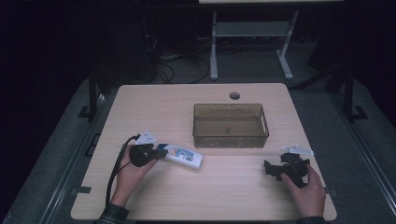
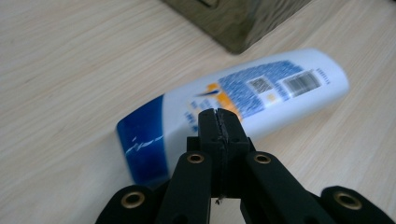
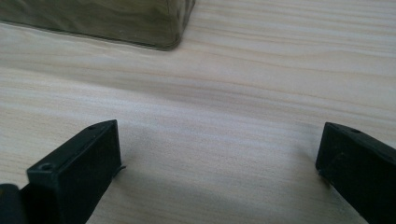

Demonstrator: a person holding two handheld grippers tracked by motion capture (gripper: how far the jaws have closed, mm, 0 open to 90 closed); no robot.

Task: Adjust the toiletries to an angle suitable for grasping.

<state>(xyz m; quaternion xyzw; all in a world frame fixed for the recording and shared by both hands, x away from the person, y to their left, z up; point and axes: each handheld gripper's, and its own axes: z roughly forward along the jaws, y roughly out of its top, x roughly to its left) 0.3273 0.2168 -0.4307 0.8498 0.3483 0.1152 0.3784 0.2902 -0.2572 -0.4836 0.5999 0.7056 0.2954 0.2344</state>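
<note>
A white bottle point(image 1: 183, 157) with a blue cap end and a barcode label lies on its side on the wooden table point(image 1: 224, 186), left of centre. My left gripper point(image 1: 161, 153) is shut, its tips pressed together right at the bottle's blue end. In the left gripper view the closed tips point(image 2: 218, 116) sit in front of the bottle point(image 2: 261, 98) with nothing between them; whether they touch it I cannot tell. My right gripper point(image 1: 268, 168) rests low at the table's right side, jaws wide apart point(image 3: 219, 154) over bare wood.
A translucent brown bin point(image 1: 230, 106) stands behind the middle of the table, seemingly empty; its corner appears in the left gripper view point(image 2: 238, 23) and the right gripper view point(image 3: 116, 21). A round cable hole point(image 1: 234, 95) lies behind it. A white desk frame point(image 1: 252, 32) stands beyond.
</note>
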